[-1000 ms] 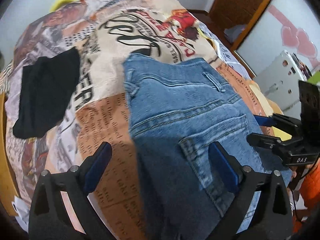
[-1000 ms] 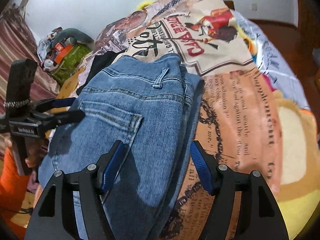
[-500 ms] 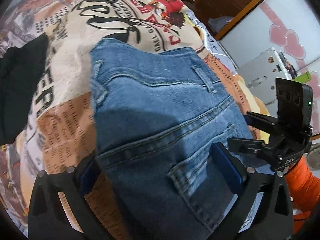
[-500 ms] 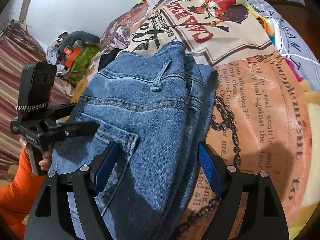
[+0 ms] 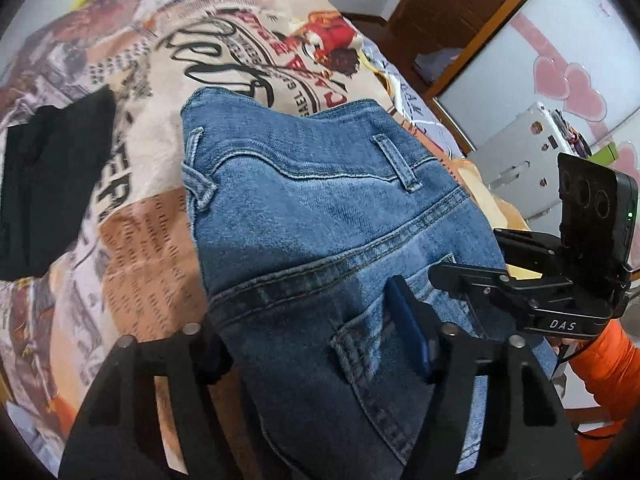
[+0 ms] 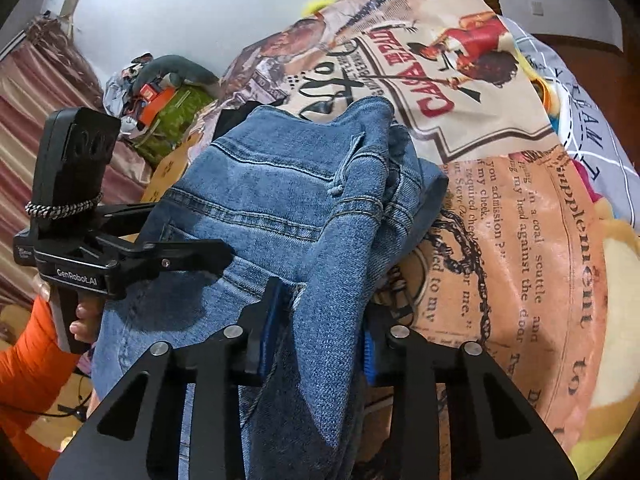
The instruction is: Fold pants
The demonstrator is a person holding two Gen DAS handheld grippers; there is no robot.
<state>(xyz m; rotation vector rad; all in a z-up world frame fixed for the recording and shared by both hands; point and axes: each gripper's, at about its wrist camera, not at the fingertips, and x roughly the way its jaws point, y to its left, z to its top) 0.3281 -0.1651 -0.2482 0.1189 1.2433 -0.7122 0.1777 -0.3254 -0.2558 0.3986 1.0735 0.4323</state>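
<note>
Blue jeans (image 5: 320, 208) lie folded on the bed, back pocket and waistband up. My left gripper (image 5: 308, 332) straddles their left edge near the pocket. Its jaws are closing; denim lies between them, the left finger is hidden under the cloth edge, and the right blue pad (image 5: 404, 320) still shows its face. My right gripper (image 6: 320, 340) is closing too, and its pads (image 6: 272, 320) pinch a raised ridge of denim at the jeans' (image 6: 280, 184) right side. Each gripper also appears in the other's view, at the jeans' edge.
A printed newspaper-pattern blanket (image 5: 132, 240) covers the bed. A black garment (image 5: 52, 184) lies left of the jeans. Bags and clutter (image 6: 172, 116) sit by the wall. A wooden cabinet (image 5: 460, 12) and a white appliance (image 5: 520, 152) stand to the right. An orange sleeve (image 6: 24, 360) shows.
Both pairs of jaws, wide apart a second ago, have narrowed around the jeans. The right one now squeezes up a ridge of denim. The left finger has slid under the cloth edge.
</note>
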